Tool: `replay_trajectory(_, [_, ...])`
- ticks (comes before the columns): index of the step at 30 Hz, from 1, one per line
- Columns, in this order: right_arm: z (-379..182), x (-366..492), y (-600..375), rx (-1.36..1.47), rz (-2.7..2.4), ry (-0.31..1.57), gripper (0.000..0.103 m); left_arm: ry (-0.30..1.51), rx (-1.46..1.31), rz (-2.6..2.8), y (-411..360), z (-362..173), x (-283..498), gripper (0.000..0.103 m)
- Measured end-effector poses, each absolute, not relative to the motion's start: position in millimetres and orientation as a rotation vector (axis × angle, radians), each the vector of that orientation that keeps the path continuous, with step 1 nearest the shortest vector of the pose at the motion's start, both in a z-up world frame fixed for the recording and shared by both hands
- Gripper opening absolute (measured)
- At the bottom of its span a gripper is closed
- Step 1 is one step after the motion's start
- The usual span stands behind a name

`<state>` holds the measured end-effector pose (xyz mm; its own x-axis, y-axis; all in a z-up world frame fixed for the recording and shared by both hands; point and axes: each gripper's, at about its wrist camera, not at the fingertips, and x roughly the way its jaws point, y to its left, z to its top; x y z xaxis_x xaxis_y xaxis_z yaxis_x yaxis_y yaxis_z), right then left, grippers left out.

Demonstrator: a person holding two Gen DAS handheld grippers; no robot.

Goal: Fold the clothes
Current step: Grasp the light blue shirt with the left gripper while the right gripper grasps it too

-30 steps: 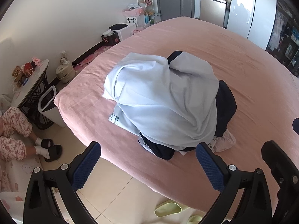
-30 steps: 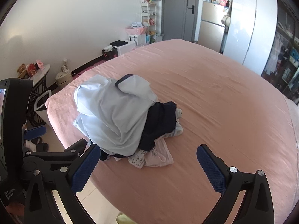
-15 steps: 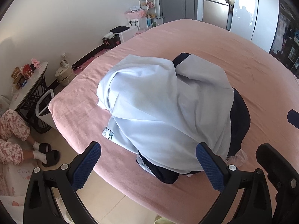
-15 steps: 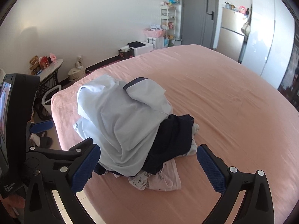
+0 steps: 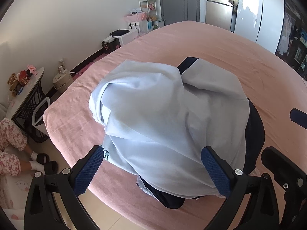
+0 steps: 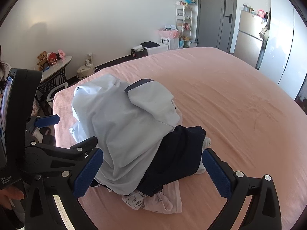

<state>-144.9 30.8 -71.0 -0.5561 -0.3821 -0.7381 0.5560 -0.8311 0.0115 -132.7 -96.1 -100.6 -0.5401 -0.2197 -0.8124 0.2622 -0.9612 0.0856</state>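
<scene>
Left wrist view: left gripper (image 5: 152,169) spread wide over clothes pile (image 5: 172,118).

Both wrist cameras look down, close, at the clothes pile (image 5: 172,118) on the bed (image 6: 239,105), seemingly side by side.

I saw a bedroom with plain white walls (image 6: 99,19) and a pale tiled floor (image 5: 107,216). A wide bed with a pink sheet (image 6: 239,99) filled the middle. A small round side table (image 6: 57,65), white shelving (image 6: 183,23), a grey door (image 6: 216,13) and a silver fridge (image 6: 249,44) stood behind, in daylight.
</scene>
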Motion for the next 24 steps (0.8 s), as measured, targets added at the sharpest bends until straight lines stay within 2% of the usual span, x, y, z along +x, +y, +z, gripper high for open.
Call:
replay_trajectory(5, [-77.6,-149.3,18.7,1.034,-2.344,0.322,0.103,0.059,1.318,-2.532,-100.9,-105.1,-135.1,0.103])
replay_trajectory(24, [-100.1,-172.1,6.1,1.116,-2.299,0.206,0.102,0.068,1.337,-2.543,-119.5,-120.9,-149.3,0.103])
